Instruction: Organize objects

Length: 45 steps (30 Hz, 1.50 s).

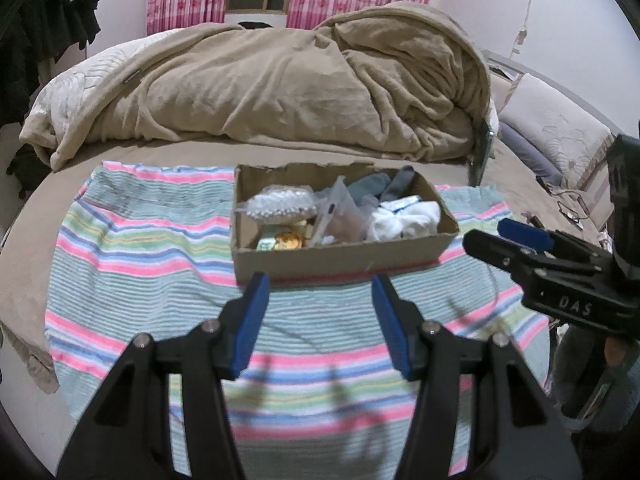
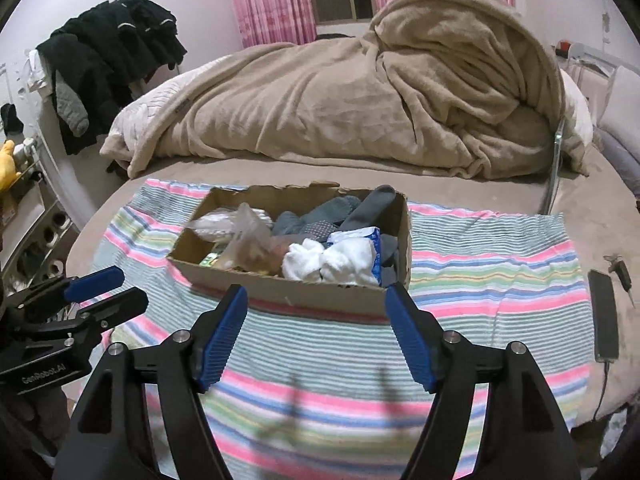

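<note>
Box of socks on towel — blanket behind, phone right of towel

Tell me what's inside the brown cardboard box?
The brown cardboard box holds white bundled socks, grey socks, a clear plastic bag and a gold round thing. Its bottom is covered.

A rumpled tan blanket lies before pink curtains, dark clothes hanging left.
</note>
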{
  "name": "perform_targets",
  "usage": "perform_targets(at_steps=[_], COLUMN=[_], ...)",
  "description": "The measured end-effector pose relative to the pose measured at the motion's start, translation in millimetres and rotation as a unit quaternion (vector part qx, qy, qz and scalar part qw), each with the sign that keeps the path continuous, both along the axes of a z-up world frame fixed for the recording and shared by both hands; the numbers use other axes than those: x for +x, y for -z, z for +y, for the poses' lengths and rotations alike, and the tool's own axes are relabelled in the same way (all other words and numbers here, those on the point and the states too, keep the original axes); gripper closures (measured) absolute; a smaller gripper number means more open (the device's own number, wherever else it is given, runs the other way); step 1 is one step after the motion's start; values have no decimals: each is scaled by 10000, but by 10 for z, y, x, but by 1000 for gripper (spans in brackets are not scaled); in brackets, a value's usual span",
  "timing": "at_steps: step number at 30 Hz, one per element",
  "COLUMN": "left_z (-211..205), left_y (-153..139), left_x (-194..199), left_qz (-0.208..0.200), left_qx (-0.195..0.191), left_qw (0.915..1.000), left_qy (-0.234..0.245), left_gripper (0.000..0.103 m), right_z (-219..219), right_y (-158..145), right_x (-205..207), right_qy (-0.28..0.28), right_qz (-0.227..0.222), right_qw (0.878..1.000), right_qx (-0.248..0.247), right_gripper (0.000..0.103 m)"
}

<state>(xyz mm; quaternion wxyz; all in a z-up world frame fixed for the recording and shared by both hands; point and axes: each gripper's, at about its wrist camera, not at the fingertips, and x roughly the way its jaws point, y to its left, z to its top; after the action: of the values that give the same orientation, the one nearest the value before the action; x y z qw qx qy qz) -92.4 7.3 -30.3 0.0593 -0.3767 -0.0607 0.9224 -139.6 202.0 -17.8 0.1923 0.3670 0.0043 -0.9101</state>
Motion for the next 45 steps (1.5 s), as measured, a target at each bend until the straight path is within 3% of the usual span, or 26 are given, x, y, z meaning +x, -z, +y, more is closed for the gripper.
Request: perform_targets(at_steps=[5, 8, 9, 26, 45], left_z=[12, 5, -5, 36, 62], left_y=[-22, -37, -51, -94, -140], left_x=[219, 368, 440, 1234, 1359], left_qz=[14, 70, 130, 414, 589], left_qx=[-47, -18, 8, -351, -496], left_qw=[10000, 9999, 9998, 9976, 9961], left_qy=[-54, -98, -131, -439, -432], left_gripper=[47, 15, 12, 11, 11], right_z=[2, 16, 27, 72, 87], right_y=[-78, -108, -112, -111, -149], right_x=[233, 385, 432, 1164, 1362], right_qy=[-4, 51, 62, 92, 96], right_qz=[91, 145, 157, 430, 532], right_qw=[10000, 9999, 9998, 9990, 9984], right_qx=[11, 57, 58, -114, -178], right_gripper=[28, 28, 28, 28, 28])
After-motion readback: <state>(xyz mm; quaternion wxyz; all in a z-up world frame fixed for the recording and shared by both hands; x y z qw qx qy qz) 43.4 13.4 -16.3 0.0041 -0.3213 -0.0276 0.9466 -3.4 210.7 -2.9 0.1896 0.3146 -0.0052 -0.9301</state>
